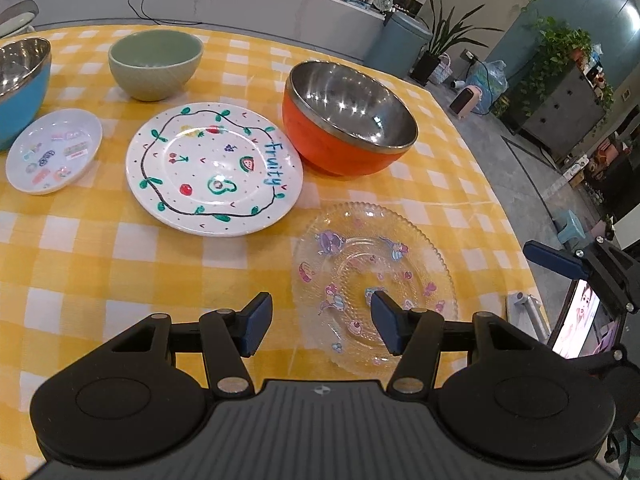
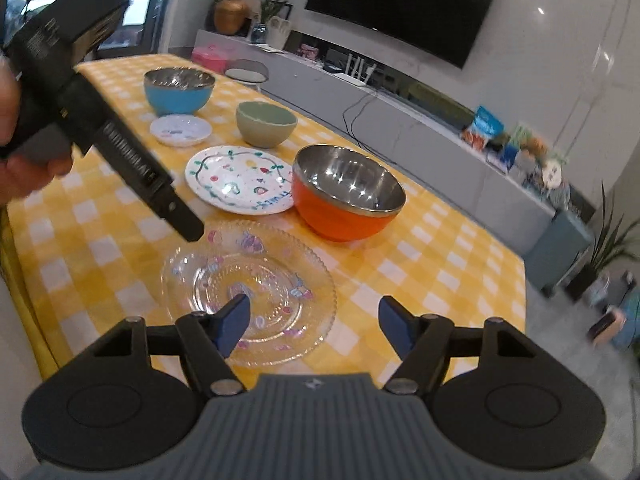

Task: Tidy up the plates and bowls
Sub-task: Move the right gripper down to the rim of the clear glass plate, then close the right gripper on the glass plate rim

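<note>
On the table (image 1: 80, 248), left to right: blue bowl (image 1: 16, 92), small plate (image 1: 54, 150), green bowl (image 1: 154, 64), fruit plate (image 1: 214, 168), orange bowl (image 1: 348, 120), all unstacked. Nearest, the glass plate (image 1: 372, 280) lies beneath the left tool (image 1: 320, 326) and right tool (image 2: 314, 330), both apart and empty, seemingly targeting it first.

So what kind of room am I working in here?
Most likely a home living and dining room: a wall-mounted TV above a long low cabinet, potted plants, and a table with a yellow checked cloth set with bowls and plates.
</note>
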Tool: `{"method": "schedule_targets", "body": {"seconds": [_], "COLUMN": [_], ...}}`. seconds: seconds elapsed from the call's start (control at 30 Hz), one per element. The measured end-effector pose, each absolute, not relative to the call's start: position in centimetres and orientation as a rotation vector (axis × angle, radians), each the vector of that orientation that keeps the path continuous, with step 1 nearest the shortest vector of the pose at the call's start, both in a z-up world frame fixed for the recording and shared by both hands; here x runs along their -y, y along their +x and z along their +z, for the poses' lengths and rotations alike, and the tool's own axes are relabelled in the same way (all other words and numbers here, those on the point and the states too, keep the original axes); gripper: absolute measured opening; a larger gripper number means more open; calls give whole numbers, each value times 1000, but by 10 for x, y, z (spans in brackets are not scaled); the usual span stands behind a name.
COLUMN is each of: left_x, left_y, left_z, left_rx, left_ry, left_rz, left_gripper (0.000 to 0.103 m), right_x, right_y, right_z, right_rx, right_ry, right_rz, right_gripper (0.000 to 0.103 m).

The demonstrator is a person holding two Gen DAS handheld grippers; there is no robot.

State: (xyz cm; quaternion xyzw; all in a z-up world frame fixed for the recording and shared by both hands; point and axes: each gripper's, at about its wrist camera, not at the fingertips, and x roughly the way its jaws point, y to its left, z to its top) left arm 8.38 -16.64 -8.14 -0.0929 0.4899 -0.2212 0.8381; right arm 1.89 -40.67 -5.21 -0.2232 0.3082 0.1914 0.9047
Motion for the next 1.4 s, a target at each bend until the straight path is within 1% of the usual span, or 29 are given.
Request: {"method": "schedule_targets", "body": {"seconds": [0.2, 0.3, 0.33, 0.4, 0.43, 0.53, 0.63, 0.67, 0.73, 0.77, 0.83, 0.87, 0.9, 0.97, 1.03, 1.07, 1.1, 1.2, 1.3, 1.4], "left_x": [168, 168, 168, 168, 168, 168, 170, 171, 173, 174, 174, 174, 175, 175, 176, 176, 176, 174, 175, 175], "left_y": [85, 86, 87, 88, 88, 89, 89, 90, 90, 90, 92, 93, 94, 93, 93, 93, 93, 93, 91, 88], "left_z": [-85, -86, -87, -87, -87, -88, -91, -92, -94, -96, -101, -103, -105, -107, -108, -108, -108, -109, -107, -107], "left_rx": [-1045, -1046, -1044, -1041, -1039, -1031, -1011, -1006, -991, -990, -997, -1000, -1004, -990, -984, -982, -979, -974, -954, -928], "left_ry": [-191, -193, -192, -190, -191, -196, -179, -165, -148, -142, -137, -138, -138, -135, -125, -121, -115, -108, -75, -52], "left_rz": [-461, -456, -455, -453, -456, -463, -473, -472, -476, -478, -475, -473, -472, -472, -473, -474, -475, -454, -446, -424], "left_gripper": [66, 67, 67, 66, 66, 66, 67, 66, 62, 60, 56, 53, 50, 48, 42, 39, 38, 32, 33, 37], "right_x": [414, 417, 417, 416, 414, 404, 395, 394, 395, 394, 393, 393, 395, 401, 405, 407, 408, 414, 418, 418], "right_y": [21, 18, 17, 17, 19, 31, 53, 59, 74, 79, 81, 84, 87, 90, 93, 94, 96, 99, 98, 98], "right_z": [-60, -57, -53, -41, -36, -33, -42, -46, -56, -60, -70, -75, -79, -85, -89, -92, -94, -98, -99, -99], "right_rx": [-633, -585, -550, -490, -481, -509, -614, -655, -742, -777, -820, -844, -872, -918, -950, -965, -978, -1003, -1002, -999], "right_ry": [-509, -546, -555, -517, -490, -425, -336, -294, -200, -180, -170, -162, -144, -102, -67, -51, -36, 2, 26, 32], "right_rz": [384, 350, 334, 329, 340, 369, 331, 326, 307, 295, 271, 259, 253, 249, 245, 243, 244, 237, 238, 238], "right_gripper": [72, 73, 74, 83, 85, 86, 86, 84, 79, 75, 72, 69, 63, 58, 55, 48, 44, 43, 43, 43]}}
